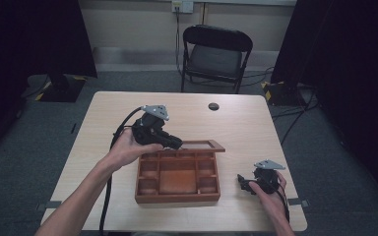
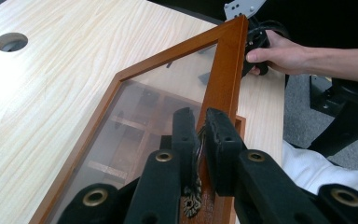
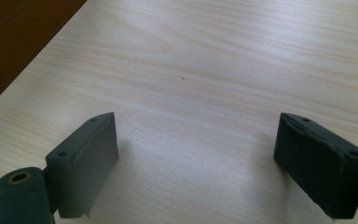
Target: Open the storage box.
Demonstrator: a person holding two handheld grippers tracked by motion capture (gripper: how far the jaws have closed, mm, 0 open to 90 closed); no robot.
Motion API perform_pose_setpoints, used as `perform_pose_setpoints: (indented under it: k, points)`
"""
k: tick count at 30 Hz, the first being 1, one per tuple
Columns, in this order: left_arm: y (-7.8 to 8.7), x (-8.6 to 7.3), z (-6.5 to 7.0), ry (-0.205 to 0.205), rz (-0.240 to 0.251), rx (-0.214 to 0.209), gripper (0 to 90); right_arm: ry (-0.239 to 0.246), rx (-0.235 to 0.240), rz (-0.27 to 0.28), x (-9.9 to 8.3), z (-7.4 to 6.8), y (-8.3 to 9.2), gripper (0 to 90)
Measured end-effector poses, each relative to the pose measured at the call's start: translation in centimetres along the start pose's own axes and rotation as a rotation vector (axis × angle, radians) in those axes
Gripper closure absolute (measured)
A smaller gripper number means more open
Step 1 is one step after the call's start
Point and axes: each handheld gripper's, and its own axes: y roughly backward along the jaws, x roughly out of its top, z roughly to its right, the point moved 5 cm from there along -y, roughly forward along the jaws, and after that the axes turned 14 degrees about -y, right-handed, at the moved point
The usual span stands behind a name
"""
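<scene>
My left gripper [image 2: 196, 135] has its jaws pinched nearly together on the small brass latch [image 2: 193, 186] at the front edge of the lid [image 2: 223, 70]. The lid is a frame of smooth reddish-brown wood around a clear pane [image 2: 135, 116], raised on its back edge and tilted up over the box [image 1: 178, 176]. The latch is dark, ornate metal with a scalloped end; most of it is hidden between my pads, so I cannot make out its full shape.

The box sits near the middle of the table [image 1: 236, 123], a little toward me. It is a shallow rectangular tray of the same glossy wood, split by thin partitions into small cells around one larger middle one. Through the pane the partitions show only dimly, under glare and reflections. From the high view the cells are too small and dim to see into.

My right gripper [image 3: 198, 163] rests low over the bare table to the right of the box, well apart from it, jaws spread wide with nothing between them. Its pads are matte dark blocks with screw holes. A dark wooden edge [image 3: 14, 42] is cut off at the upper left corner of the right gripper view.

The table is pale laminate with fine straight grain and a round cable hole [image 1: 213, 106] near its far edge
</scene>
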Motion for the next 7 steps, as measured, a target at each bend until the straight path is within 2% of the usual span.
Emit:
perform_pose_setpoints:
  k: [7]
  points:
    - [-0.04,0.0,0.0,-0.001,0.003,0.0,82.7,0.001,0.001,-0.001,0.01,0.01,-0.01,12.5]
